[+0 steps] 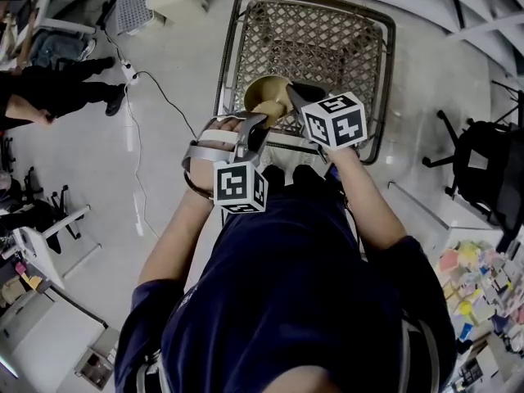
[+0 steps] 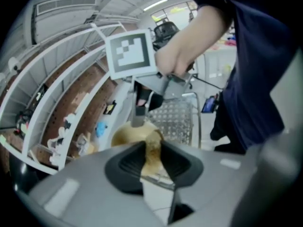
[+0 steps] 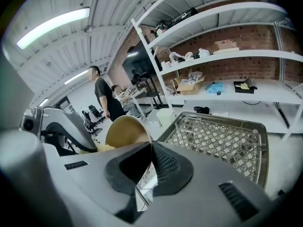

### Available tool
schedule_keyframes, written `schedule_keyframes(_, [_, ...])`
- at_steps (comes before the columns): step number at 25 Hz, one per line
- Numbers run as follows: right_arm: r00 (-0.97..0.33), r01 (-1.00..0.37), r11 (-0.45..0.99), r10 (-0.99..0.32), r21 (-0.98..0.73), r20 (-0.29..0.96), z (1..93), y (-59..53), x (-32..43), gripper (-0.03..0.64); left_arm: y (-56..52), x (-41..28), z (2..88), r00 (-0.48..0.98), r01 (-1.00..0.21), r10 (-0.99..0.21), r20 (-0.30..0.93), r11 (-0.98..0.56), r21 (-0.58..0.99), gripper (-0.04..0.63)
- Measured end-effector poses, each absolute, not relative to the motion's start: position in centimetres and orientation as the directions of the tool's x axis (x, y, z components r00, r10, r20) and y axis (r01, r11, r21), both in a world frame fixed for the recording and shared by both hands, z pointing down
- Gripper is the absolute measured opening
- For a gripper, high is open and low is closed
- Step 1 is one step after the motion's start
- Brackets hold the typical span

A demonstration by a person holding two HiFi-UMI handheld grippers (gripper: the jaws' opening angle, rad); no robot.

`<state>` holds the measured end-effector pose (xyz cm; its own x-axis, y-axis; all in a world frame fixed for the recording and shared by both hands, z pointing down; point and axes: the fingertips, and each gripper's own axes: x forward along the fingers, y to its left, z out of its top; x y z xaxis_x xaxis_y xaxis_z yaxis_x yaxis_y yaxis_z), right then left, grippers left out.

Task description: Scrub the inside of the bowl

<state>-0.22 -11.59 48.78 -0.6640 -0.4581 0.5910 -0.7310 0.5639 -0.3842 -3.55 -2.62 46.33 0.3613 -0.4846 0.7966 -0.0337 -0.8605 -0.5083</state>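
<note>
A golden bowl (image 1: 262,90) is held tilted above a metal mesh basket (image 1: 364,64). My right gripper (image 1: 293,97) is shut on the bowl's rim; in the right gripper view the bowl (image 3: 126,130) stands on edge just past the closed jaws (image 3: 150,149). My left gripper (image 1: 259,121) is shut on a yellowish sponge (image 2: 152,156), which reaches towards the bowl (image 2: 131,135). In the left gripper view, the right gripper's finger (image 2: 138,113) clamps the bowl's far rim. The sponge (image 3: 105,147) shows at the bowl's lower edge.
The mesh basket (image 3: 222,138) lies under and beyond the bowl. White shelves (image 3: 222,56) with boxes line a brick wall. People (image 1: 49,88) stand at the left, a cable (image 1: 139,150) runs across the floor, and an office chair (image 1: 483,166) is at the right.
</note>
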Motion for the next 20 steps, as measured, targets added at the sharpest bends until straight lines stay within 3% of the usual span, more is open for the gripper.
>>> schedule_keyframes(8, [-0.687, -0.704, 0.594, -0.434, -0.389, 0.582, 48.0, -10.1, -1.4, 0.014, -6.6, -4.8, 43.9, 0.29, -0.08, -0.601, 0.745, -0.791, -0.607, 0.092])
schedule_keyframes(16, [-0.658, -0.735, 0.574, -0.479, -0.361, 0.581, 47.4, -11.2, -0.4, 0.015, -3.6, -3.1, 46.5, 0.301, -0.003, -0.5, 0.812, -0.852, -0.523, 0.091])
schedule_keyframes(20, [-0.667, -0.727, 0.575, -0.466, -0.374, 0.581, 47.6, -10.6, -0.4, 0.015, -5.2, -2.2, 44.9, 0.321, -0.009, -0.55, 0.771, -0.816, -0.578, 0.091])
